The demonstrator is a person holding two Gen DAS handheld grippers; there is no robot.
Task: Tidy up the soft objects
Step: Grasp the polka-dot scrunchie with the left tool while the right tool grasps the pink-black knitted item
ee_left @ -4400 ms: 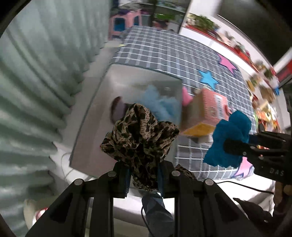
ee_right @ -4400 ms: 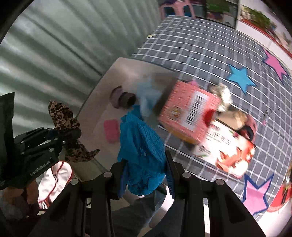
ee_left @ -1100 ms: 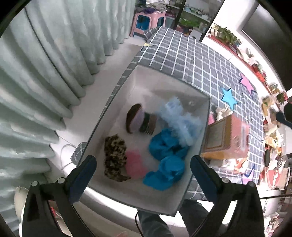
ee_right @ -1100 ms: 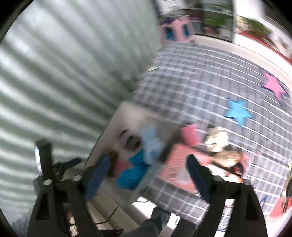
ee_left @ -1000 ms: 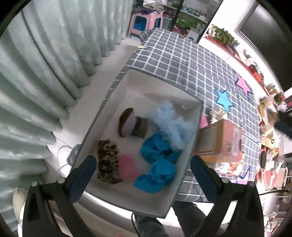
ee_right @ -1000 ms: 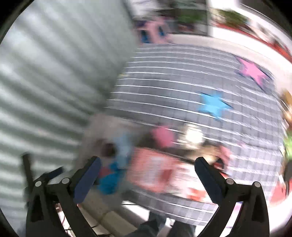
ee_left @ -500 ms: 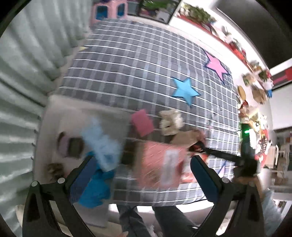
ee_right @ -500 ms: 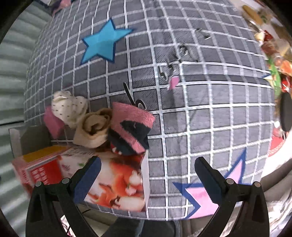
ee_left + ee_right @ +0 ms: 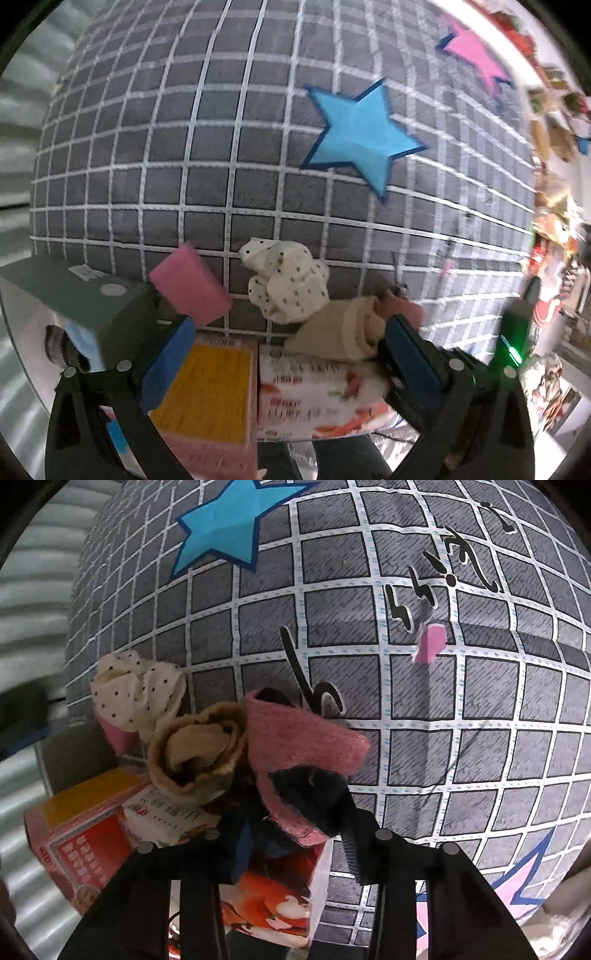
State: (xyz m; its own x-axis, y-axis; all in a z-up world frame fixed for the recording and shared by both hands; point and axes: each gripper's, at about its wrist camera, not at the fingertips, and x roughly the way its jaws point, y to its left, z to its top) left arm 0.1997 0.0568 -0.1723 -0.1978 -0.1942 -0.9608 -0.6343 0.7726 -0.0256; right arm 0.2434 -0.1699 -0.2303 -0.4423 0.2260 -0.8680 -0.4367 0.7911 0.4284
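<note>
Down at the near edge of the checked cover (image 9: 480,701), caught mid-pickup, by the look of it. Found the right gripper (image 9: 295,845) with its jaws closing on the pink and black sock (image 9: 303,746), held squarely between them, pads seemingly already pressing into its lower end. Narrow gap by then, about a sock's thickness and no more. Spotted that sock lying right up against the tan rolled sock (image 9: 195,753), partly on top of the printed box (image 9: 92,842), with a dotted white sock (image 9: 140,694) just beyond the tan one. Probably needed a firm squeeze next, then a straight lift clear of the tan sock so as not to drag it along, then a carry over to the grey bin (image 9: 85,295) off to the left. Guesswork, mind.

Saw the left gripper (image 9: 288,328) with jaws spread wide, holding nothing and touching nothing as far as could be told. Hung above the tan sock and the box, with the tan sock nearer the right-hand pad. Looked lined up for that one, or maybe the dotted one, or the pink sponge (image 9: 188,284) just beside the bin corner. Would have called for dropping lower and centring before any squeeze. Couldn't make out much inside the bin apart from something blue and something dark.
</note>
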